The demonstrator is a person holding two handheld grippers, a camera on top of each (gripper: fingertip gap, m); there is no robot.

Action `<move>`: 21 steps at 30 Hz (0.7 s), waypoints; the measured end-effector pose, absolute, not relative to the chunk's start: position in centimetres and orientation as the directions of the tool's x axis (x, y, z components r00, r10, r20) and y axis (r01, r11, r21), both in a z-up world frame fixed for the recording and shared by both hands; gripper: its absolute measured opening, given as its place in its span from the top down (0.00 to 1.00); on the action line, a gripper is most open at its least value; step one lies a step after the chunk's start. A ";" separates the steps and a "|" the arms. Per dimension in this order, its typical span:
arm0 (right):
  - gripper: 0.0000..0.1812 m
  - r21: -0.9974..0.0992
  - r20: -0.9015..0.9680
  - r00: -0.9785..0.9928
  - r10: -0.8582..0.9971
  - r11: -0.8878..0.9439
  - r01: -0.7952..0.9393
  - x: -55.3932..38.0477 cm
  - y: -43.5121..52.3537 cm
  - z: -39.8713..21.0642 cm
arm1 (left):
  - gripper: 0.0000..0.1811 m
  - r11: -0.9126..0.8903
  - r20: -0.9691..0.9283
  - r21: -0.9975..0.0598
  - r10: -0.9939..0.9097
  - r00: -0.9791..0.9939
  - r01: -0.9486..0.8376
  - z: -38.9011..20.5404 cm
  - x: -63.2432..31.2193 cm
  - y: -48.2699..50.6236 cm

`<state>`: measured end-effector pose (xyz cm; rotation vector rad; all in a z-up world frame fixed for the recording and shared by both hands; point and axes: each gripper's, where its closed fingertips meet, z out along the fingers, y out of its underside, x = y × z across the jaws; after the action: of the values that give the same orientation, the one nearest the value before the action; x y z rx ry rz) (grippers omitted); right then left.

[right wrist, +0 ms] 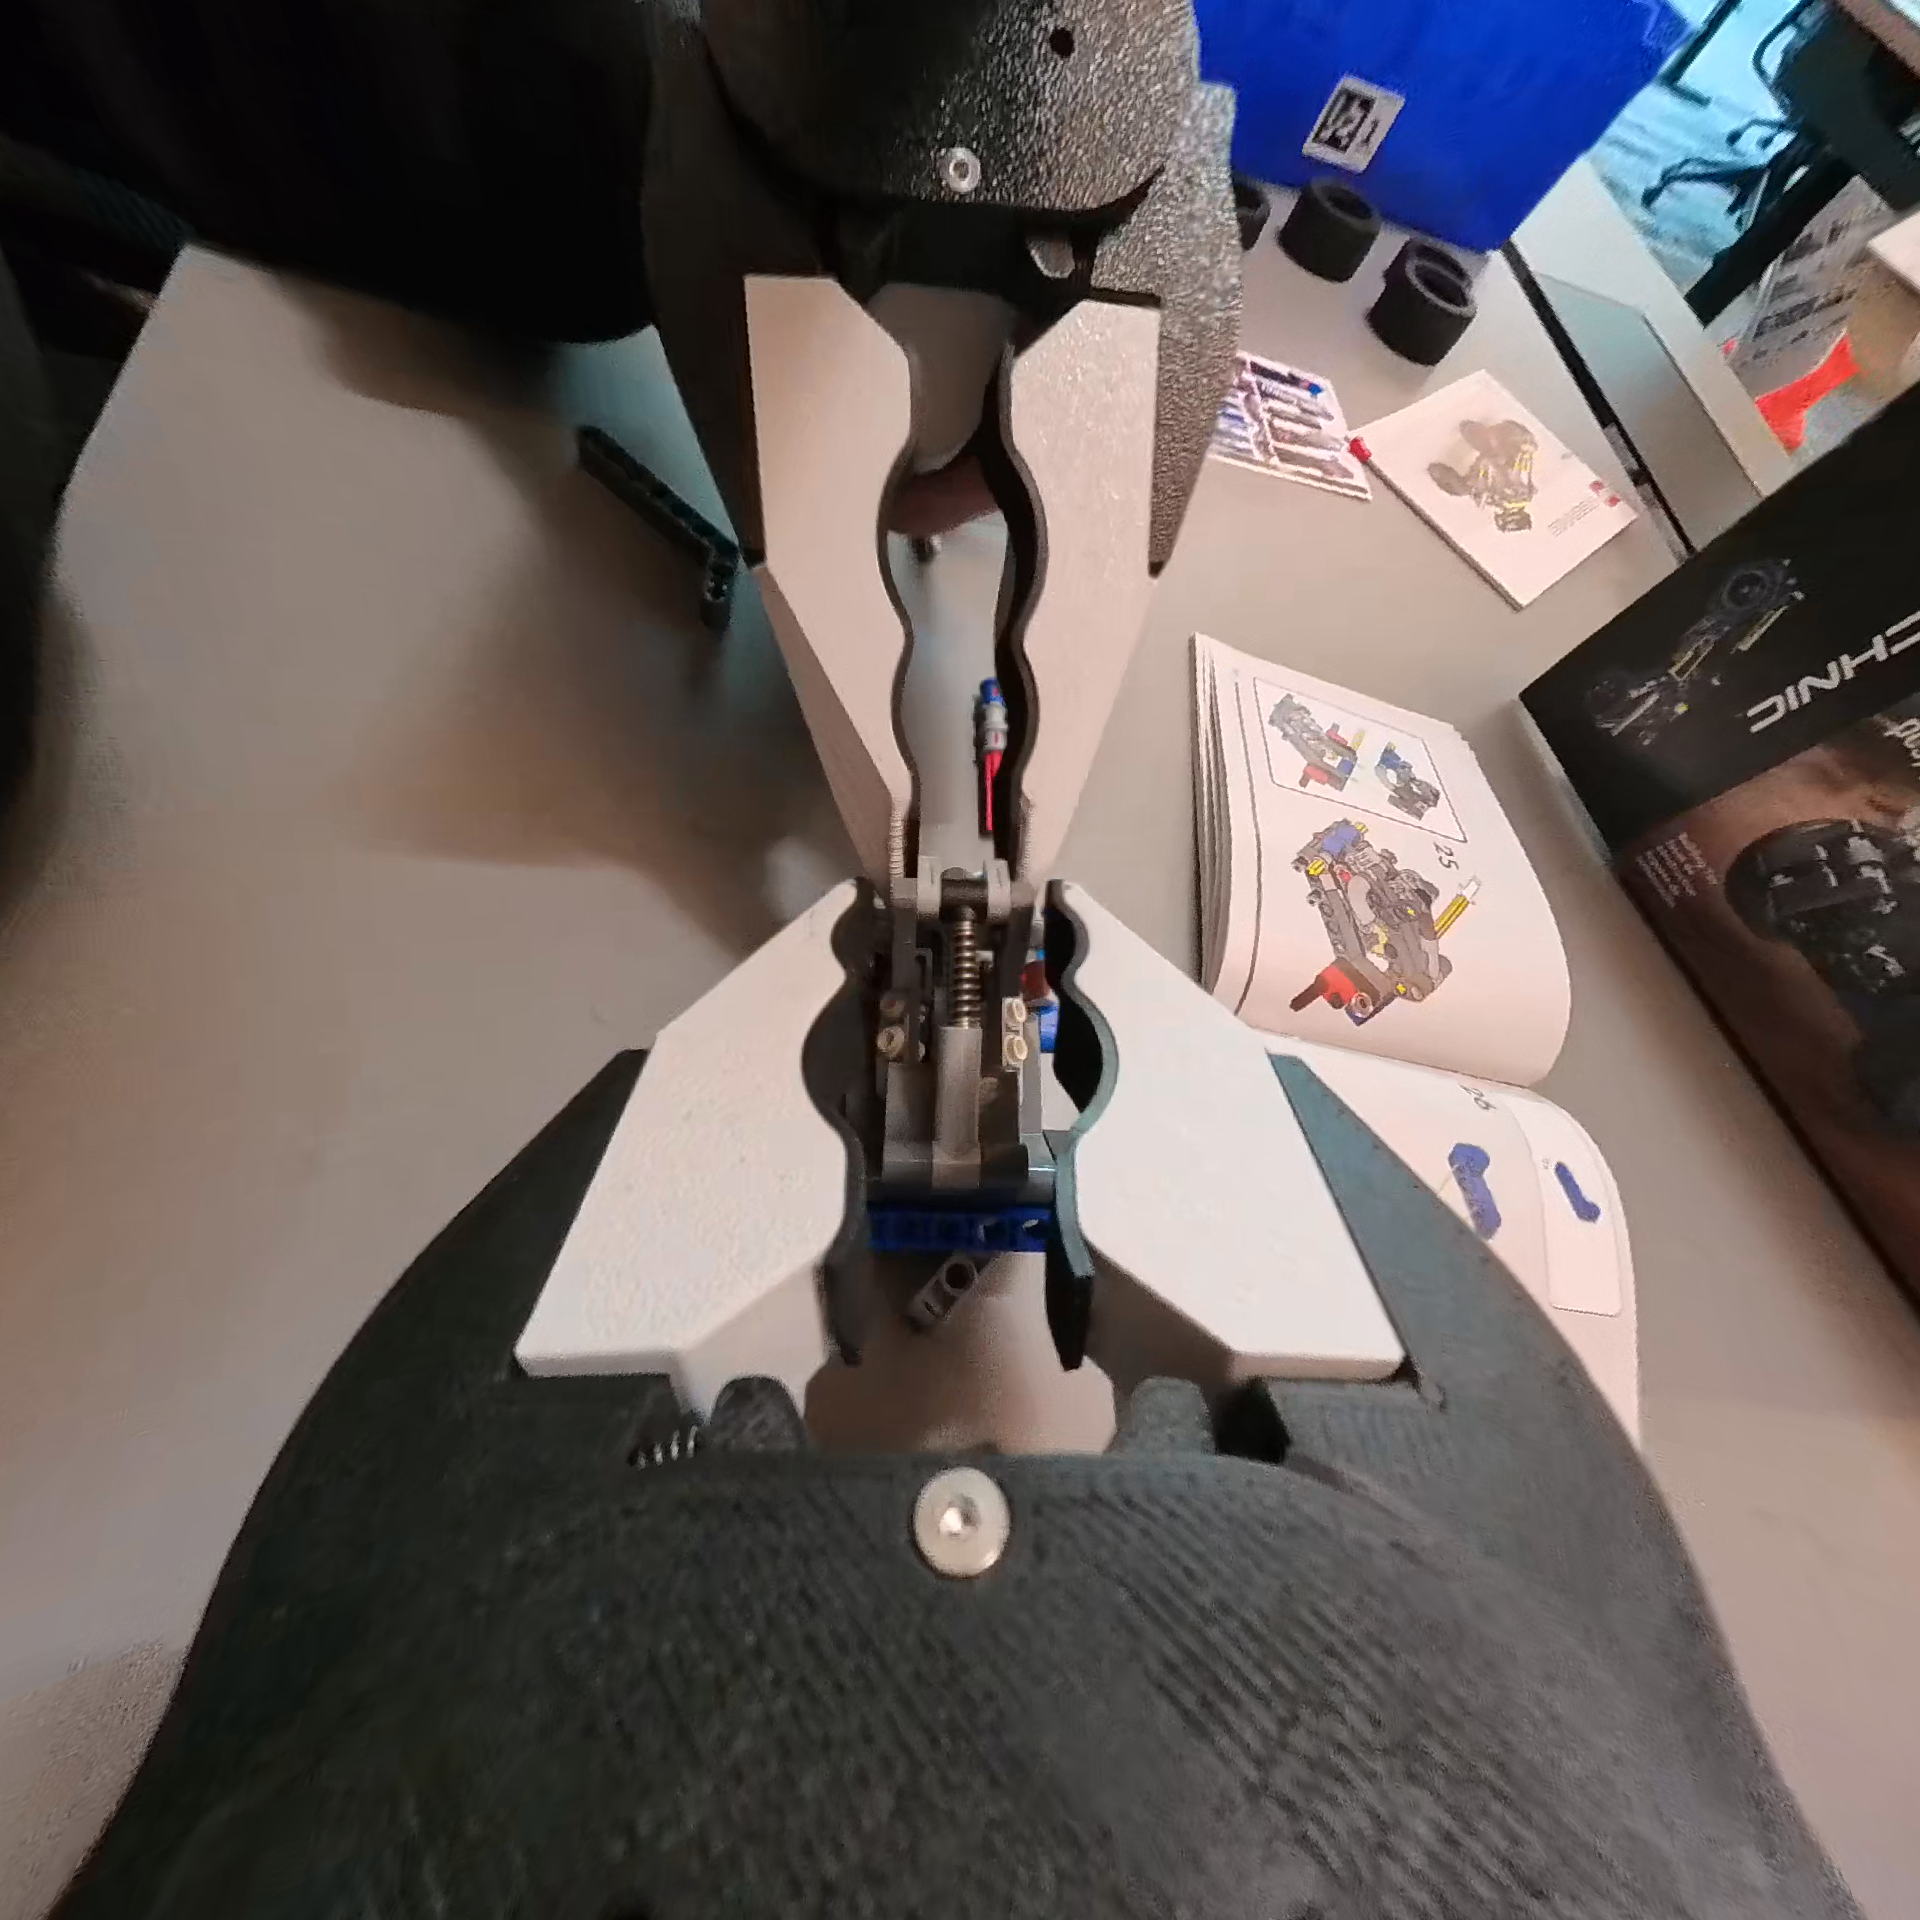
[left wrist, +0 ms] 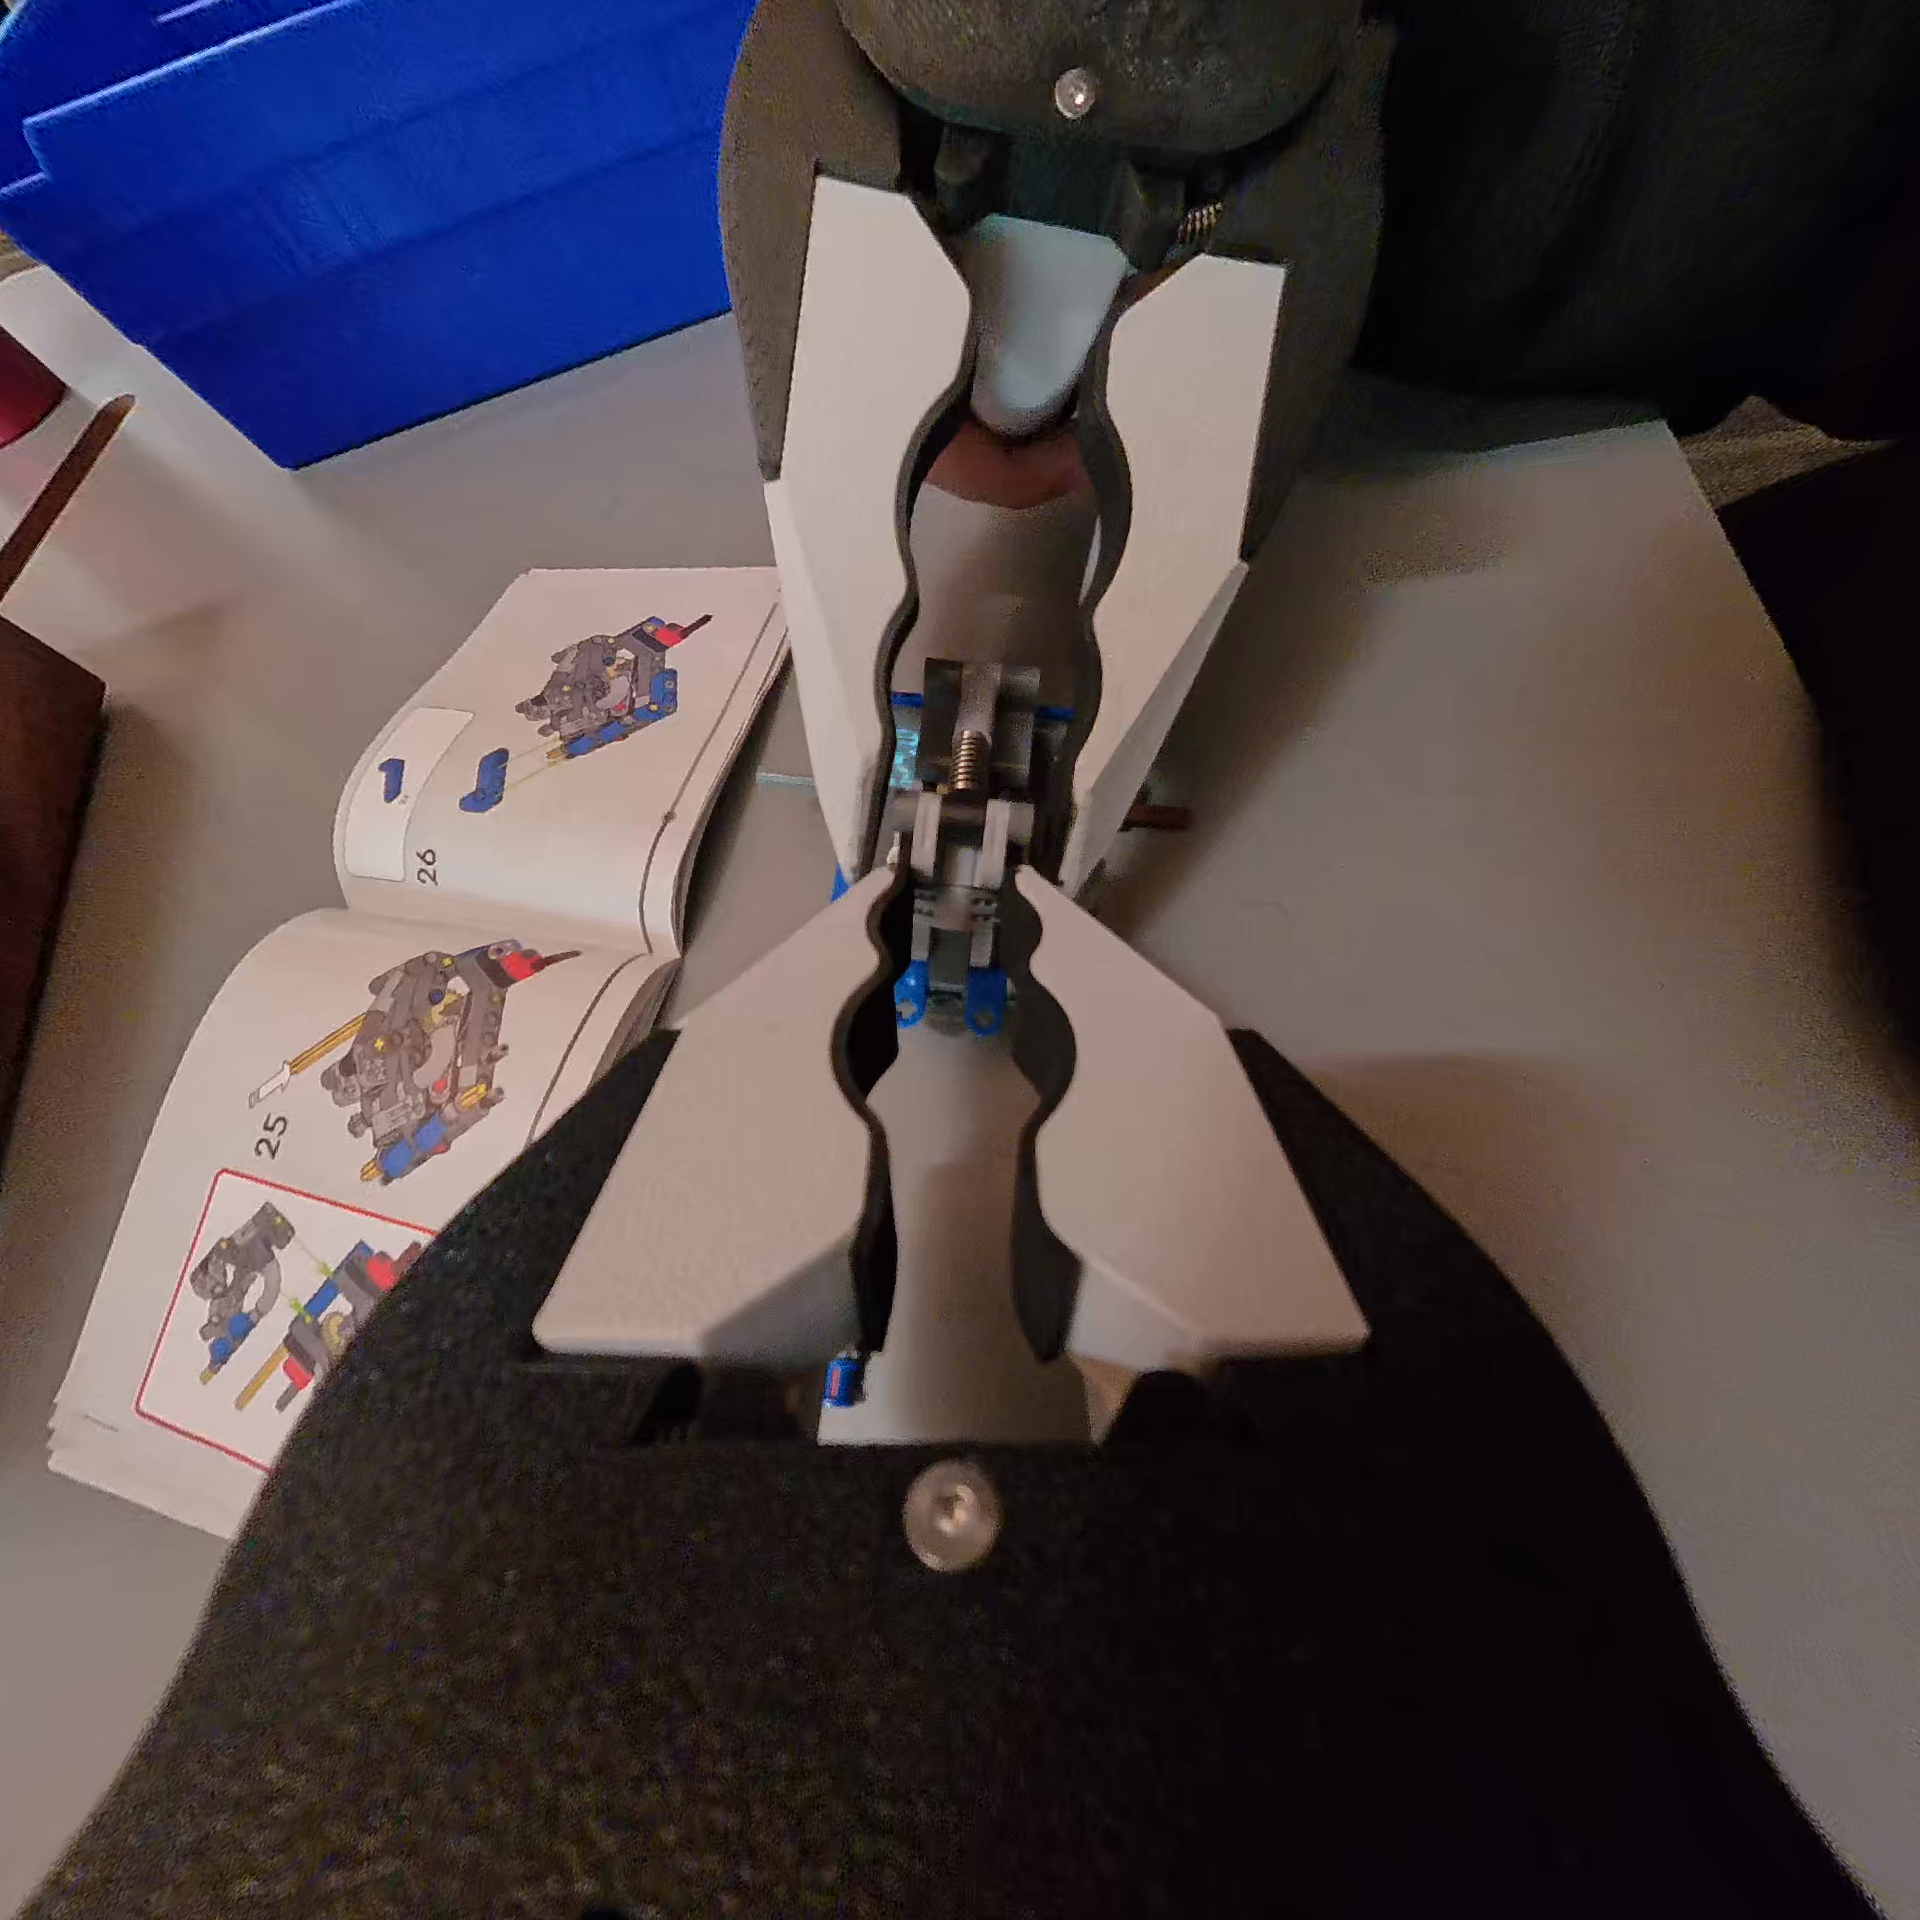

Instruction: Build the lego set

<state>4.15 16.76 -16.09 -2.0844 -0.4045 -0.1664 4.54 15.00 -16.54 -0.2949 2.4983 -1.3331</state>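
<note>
A pale grey table (right wrist: 343, 790) fills both views, its far edge meeting a dark mass. In the right wrist view a slice of room shows at the top right corner, with what may be chair legs on a bluish floor, too blurred to be sure. A blue bin (left wrist: 343, 249) stands at the back of the table. A dark product box (right wrist: 1766, 831) lies along the right edge, and beside it the open instruction booklet (left wrist: 416, 997) lies flat with its pictured steps facing up. Near the bin sit black tyres (right wrist: 1418, 301), a sticker sheet (right wrist: 1288, 426) and a second closed booklet (right wrist: 1496, 488).

The two claws meet tip to tip over the table. The right gripper (right wrist: 951, 894) is closed around the grey and blue lego assembly (right wrist: 951, 1060), which sits between its fingers with a coil spring down the middle. The left gripper (left wrist: 951, 883) is closed on the assembly's narrow near end. A dark beam (right wrist: 665, 520) lies loose on the table
</note>
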 end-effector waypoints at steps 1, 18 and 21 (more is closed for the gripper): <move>0.84 -0.797 0.280 0.933 0.225 -0.488 0.357 4.2 16.7 -16.1 | 0.93 0.545 -0.158 -0.837 -0.315 -0.936 -0.042 -16.5 4.6 15.0; 0.88 -0.768 0.334 0.916 0.223 -0.500 0.401 4.7 15.6 -15.3 | 0.93 0.520 -0.302 -0.850 -0.347 -0.888 0.085 -15.2 4.9 14.7; 0.88 -0.743 0.522 0.834 0.179 -0.384 0.548 4.9 16.0 -13.6 | 0.92 0.508 -0.398 -0.842 -0.364 -0.842 0.178 -13.6 5.0 15.3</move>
<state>4.86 16.00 -13.62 -1.9569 -0.5393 -0.4380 4.96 15.25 -13.59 -0.1510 2.2142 -1.3241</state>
